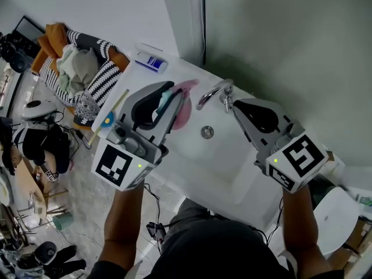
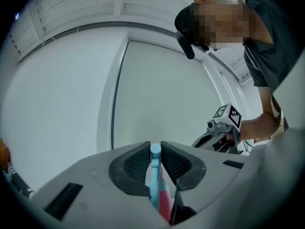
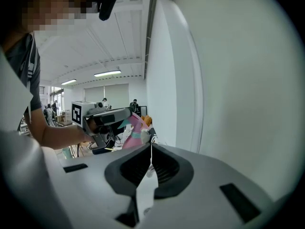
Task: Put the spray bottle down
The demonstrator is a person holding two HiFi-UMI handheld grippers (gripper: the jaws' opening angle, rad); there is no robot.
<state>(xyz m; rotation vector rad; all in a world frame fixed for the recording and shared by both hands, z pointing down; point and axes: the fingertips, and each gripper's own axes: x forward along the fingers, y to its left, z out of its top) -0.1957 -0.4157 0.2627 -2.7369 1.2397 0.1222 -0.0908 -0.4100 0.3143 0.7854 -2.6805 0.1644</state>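
Over the white sink (image 1: 229,167) my left gripper (image 1: 174,95) is shut on a pink spray bottle (image 1: 180,110) with a teal top. In the left gripper view the bottle's teal neck (image 2: 155,175) stands clamped between the pads, up to the left gripper's tips (image 2: 155,151). My right gripper (image 1: 241,106) hovers by the faucet (image 1: 212,93), jaws together. In the right gripper view a thin white piece (image 3: 145,190), cloth or paper, is pinched at the right gripper's tips (image 3: 151,149). That view also has the left gripper (image 3: 107,118) and the bottle (image 3: 133,132) to the left.
A grey wall panel (image 1: 279,39) rises behind the sink. A white and blue tube (image 1: 151,63) lies on the sink's back left rim, and a long-handled brush (image 1: 109,116) on its left edge. Piled clothes (image 1: 81,68) sit further left, a white stool (image 1: 340,214) at right.
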